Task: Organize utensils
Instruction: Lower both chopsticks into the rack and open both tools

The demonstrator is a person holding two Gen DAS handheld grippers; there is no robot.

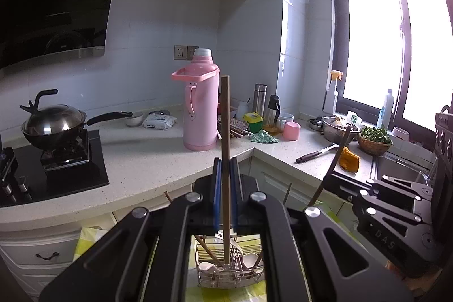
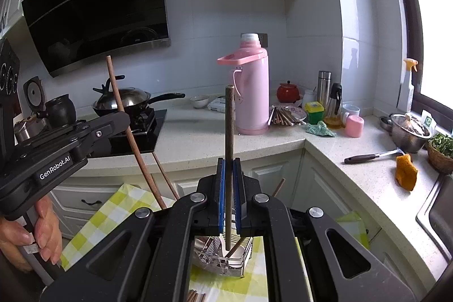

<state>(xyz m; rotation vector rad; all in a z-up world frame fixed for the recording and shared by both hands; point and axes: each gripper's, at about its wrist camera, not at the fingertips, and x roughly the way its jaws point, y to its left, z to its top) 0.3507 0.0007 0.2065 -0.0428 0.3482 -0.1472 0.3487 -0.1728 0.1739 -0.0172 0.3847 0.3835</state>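
Here the left hand-held gripper [image 1: 225, 171] is clenched on a light brown chopstick [image 1: 225, 132] standing upright, its lower end reaching down into the wire rack [image 1: 229, 278]. The right hand-held gripper [image 2: 230, 177] grips a darker chopstick [image 2: 229, 137], also upright above the same rack, which holds white spoons [image 1: 209, 268] and sits on a yellow checked cloth [image 2: 107, 214]. Far behind, a pink thermos [image 1: 199, 106] stands on the tabletop [image 1: 147, 160]

Pink thermos [image 1: 200, 104] stands upright on white countertop [image 1: 147, 157]; lidded wok [image 1: 53, 122] sits on stove [image 1: 56, 174].
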